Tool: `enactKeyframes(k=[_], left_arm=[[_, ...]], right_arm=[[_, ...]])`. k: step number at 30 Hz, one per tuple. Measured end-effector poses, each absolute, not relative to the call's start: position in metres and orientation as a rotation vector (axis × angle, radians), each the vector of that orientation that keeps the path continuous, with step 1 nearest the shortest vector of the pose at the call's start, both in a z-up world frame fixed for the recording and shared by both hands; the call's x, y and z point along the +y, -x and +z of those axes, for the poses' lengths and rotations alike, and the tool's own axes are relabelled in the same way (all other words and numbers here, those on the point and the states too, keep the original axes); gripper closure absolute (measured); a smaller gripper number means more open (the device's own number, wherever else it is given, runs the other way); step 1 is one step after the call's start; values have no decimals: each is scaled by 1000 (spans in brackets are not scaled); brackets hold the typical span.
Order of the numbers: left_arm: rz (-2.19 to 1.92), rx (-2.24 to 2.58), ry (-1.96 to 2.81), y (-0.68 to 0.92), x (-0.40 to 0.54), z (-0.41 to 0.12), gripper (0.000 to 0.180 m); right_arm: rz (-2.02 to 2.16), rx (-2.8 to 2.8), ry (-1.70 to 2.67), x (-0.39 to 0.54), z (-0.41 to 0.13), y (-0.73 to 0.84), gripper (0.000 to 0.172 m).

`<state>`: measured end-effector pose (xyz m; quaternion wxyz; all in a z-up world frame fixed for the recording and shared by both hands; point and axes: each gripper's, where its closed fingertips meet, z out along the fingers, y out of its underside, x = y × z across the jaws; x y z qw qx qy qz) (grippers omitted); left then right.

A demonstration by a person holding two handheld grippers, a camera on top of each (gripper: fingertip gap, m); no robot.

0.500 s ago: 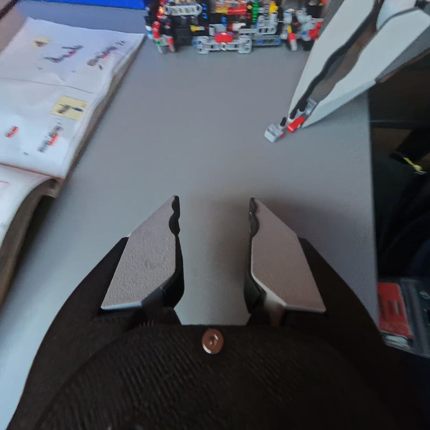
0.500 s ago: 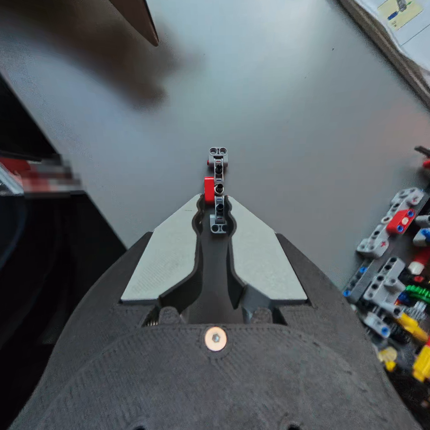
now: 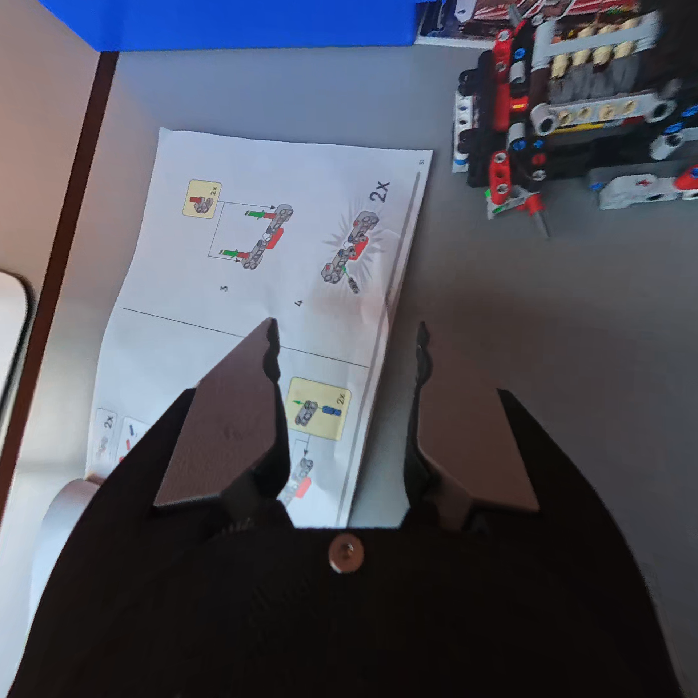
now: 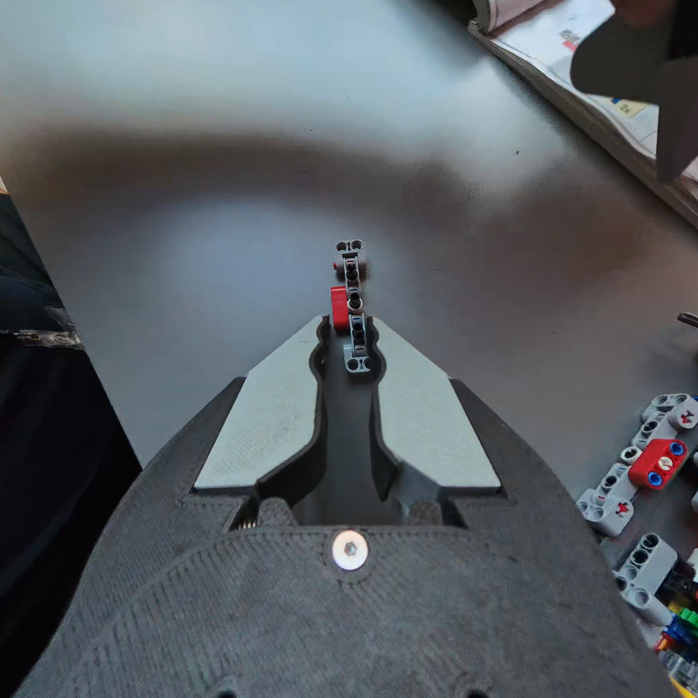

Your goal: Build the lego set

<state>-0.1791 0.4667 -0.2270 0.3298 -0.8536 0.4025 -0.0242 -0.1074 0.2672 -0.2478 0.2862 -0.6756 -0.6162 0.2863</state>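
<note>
My right gripper (image 4: pixel 347 321) is shut on a small grey and red pin-and-beam assembly (image 4: pixel 353 287). The pads press on its near end, and the rest sticks out forward over the grey table (image 4: pixel 226 189). My left gripper (image 3: pixel 347 325) is open and empty. It hovers over the right edge of an open instruction booklet (image 3: pixel 264 226), which also shows in the right wrist view (image 4: pixel 547 56). One left-gripper finger (image 4: pixel 676 143) shows there above the booklet.
A large partly built black, grey and red model (image 3: pixel 566 113) stands at the back right. A blue bin (image 3: pixel 245 22) is behind the booklet. Loose grey, red and coloured pieces (image 4: pixel 642 472) lie right of my right gripper. The table's edge runs along the left (image 4: pixel 75 359).
My left gripper has swung left from over the bare table to over the booklet, with its jaws wider. My right gripper stays shut on the assembly and has barely moved.
</note>
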Motion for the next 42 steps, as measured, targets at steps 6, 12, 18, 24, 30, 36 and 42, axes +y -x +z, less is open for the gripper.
enactKeyframes(k=[6,12,18,24,30,36,42], left_arm=[[-143,1037,2292,177,478,-244,119],[-237,980,2318,183,485,-241,117],[-150,992,2299,190,488,-238,131],[8,983,2280,204,491,-240,173],[67,910,2198,216,492,-225,180],[81,521,2011,288,453,-161,180],[-87,17,1990,384,371,-160,180]], right_arm=[[773,-1685,1774,266,-248,102,155],[782,-1687,1775,265,-248,99,155],[770,-1691,1766,265,-248,99,154],[774,-1683,1775,266,-248,99,156],[770,-1677,1779,267,-248,98,158],[716,-1617,1724,274,-238,98,153],[901,-1506,1701,283,-194,121,143]])
